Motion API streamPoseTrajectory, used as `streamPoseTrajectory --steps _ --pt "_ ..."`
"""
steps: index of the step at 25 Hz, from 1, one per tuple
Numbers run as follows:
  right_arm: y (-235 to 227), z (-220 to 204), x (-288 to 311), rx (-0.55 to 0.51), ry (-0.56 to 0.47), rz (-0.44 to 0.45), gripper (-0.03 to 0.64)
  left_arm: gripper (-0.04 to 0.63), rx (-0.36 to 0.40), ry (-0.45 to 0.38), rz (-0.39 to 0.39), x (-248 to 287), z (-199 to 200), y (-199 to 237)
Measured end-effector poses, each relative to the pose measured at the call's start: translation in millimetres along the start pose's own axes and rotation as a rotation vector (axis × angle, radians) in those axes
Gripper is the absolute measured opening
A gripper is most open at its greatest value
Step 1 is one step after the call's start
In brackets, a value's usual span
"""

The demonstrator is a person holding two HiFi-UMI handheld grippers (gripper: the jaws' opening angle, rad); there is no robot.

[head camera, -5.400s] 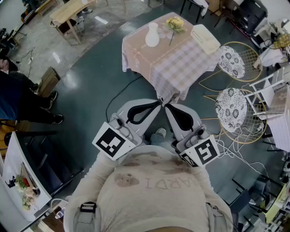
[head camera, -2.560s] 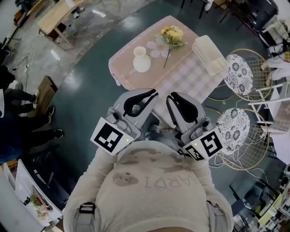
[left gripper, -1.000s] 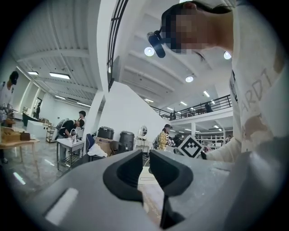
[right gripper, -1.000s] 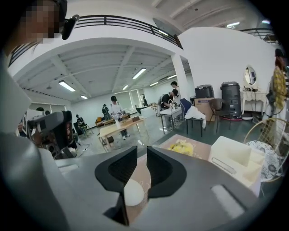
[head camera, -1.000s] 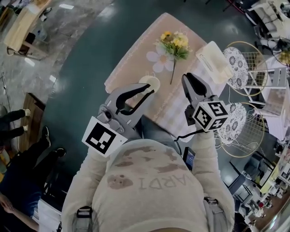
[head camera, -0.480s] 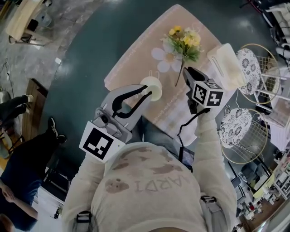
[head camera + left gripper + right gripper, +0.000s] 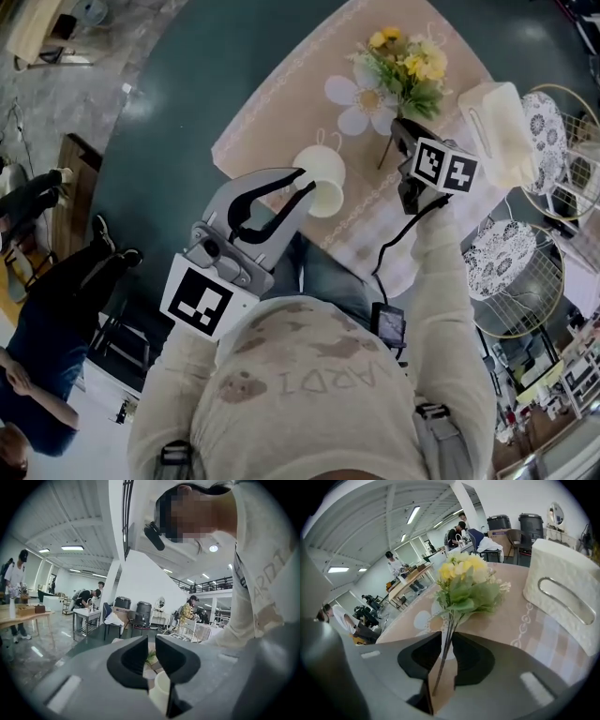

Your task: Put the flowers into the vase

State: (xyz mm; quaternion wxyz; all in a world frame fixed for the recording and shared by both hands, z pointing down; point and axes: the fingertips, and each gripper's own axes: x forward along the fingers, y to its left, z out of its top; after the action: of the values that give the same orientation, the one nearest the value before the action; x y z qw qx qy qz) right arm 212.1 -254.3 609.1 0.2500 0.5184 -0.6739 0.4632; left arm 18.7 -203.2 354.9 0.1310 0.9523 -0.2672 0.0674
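One vase (image 7: 324, 178), one flower bunch (image 7: 409, 69)

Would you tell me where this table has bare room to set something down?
Bare cloth lies left of the daisy shape, between the vase and the far edge, and on the checked part between vase and box. Crowded: the far right, where flowers, daisy shape and box sit close.

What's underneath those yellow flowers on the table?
The flowers lie on a pink tablecloth, their leaves overlapping a white daisy shape on it. The part of the daisy beneath them is hidden.
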Motion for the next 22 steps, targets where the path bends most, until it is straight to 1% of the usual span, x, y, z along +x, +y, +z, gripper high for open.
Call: streamPoseTrajectory --steps 2,5,8,12,14,16,19,22 --pt "-3 0 5 0.020 0.003 -0.004 0.100 0.046 -0.008 0.011 -0.006 2 -7 -1" --pt "-5 -1 10 0.054 0.010 0.004 0.104 0.046 -0.011 0.025 -0.013 3 -15 -2" --pt "-4 -4 16 0.050 0.036 0.003 0.106 0.046 -0.017 0.026 -0.010 2 -19 1" --pt "1 -4 21 0.054 0.056 0.019 0.076 0.046 -0.018 0.026 0.005 -1 -19 4" --pt "3 -1 21 0.086 0.043 0.031 0.055 0.046 -0.018 0.025 0.013 -3 -19 5" --pt "5 1 19 0.089 0.026 0.034 0.048 0.046 -0.017 0.024 0.017 -6 -18 4" --pt "13 7 10 0.055 -0.013 0.031 0.046 0.046 -0.016 0.014 0.016 -12 -16 1" --pt "31 21 -7 0.006 -0.076 0.050 0.045 0.046 -0.008 0.000 0.015 -17 -8 -1"
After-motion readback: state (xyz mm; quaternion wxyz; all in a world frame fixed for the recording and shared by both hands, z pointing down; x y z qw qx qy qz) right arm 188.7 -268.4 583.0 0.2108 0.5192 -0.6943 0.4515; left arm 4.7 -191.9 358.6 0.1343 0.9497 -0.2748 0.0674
